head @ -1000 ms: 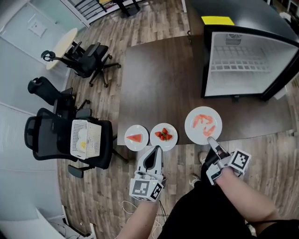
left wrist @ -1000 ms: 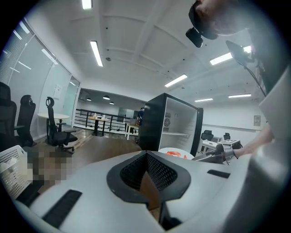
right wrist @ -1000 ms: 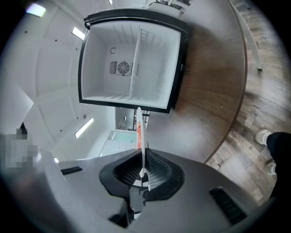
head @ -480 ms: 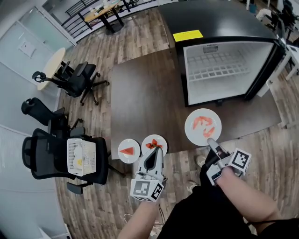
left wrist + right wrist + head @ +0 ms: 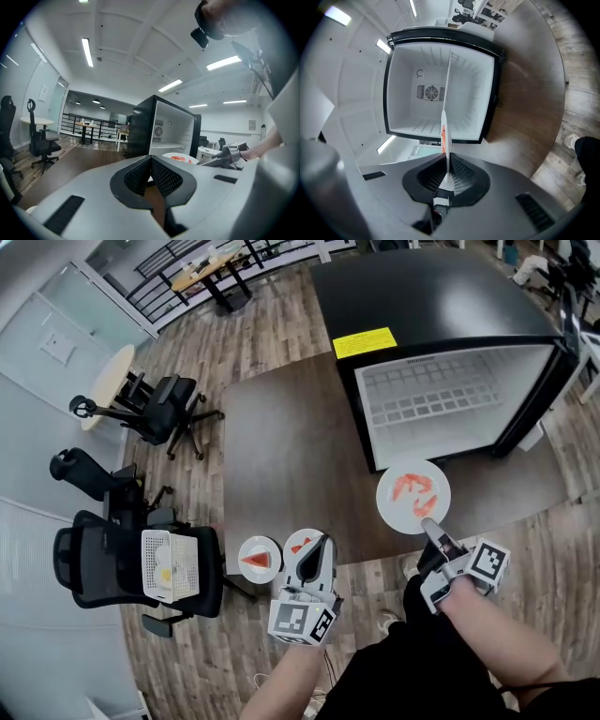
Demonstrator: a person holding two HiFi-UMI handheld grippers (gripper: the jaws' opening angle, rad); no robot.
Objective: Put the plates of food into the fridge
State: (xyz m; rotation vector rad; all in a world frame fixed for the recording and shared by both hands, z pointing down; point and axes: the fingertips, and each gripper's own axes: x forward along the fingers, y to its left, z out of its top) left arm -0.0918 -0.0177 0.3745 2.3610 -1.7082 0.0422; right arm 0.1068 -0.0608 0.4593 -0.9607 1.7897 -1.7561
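Note:
A large white plate [image 5: 412,495] of pink-red food hangs just in front of the open black fridge [image 5: 450,381], whose white inside with a wire shelf holds nothing. My right gripper [image 5: 429,524] is shut on the plate's near rim. In the right gripper view the plate [image 5: 445,117] stands edge-on between the pads of the right gripper [image 5: 446,176], with the fridge [image 5: 440,89] straight ahead. Two small plates, watermelon [image 5: 259,557] and strawberries [image 5: 300,542], sit at the brown table's [image 5: 281,446] near edge. My left gripper [image 5: 323,542] hovers over the strawberry plate, shut and holding nothing [image 5: 150,159].
The fridge door [image 5: 562,362] stands open to the right. Black office chairs [image 5: 164,404] and a white basket [image 5: 171,565] on a chair stand left of the table. A round table [image 5: 103,371] is at far left. Wood floor surrounds the table.
My right gripper has carried the large plate off the table edge toward the fridge opening. The fridge now sits closer, and the left gripper now covers part of the strawberry plate.

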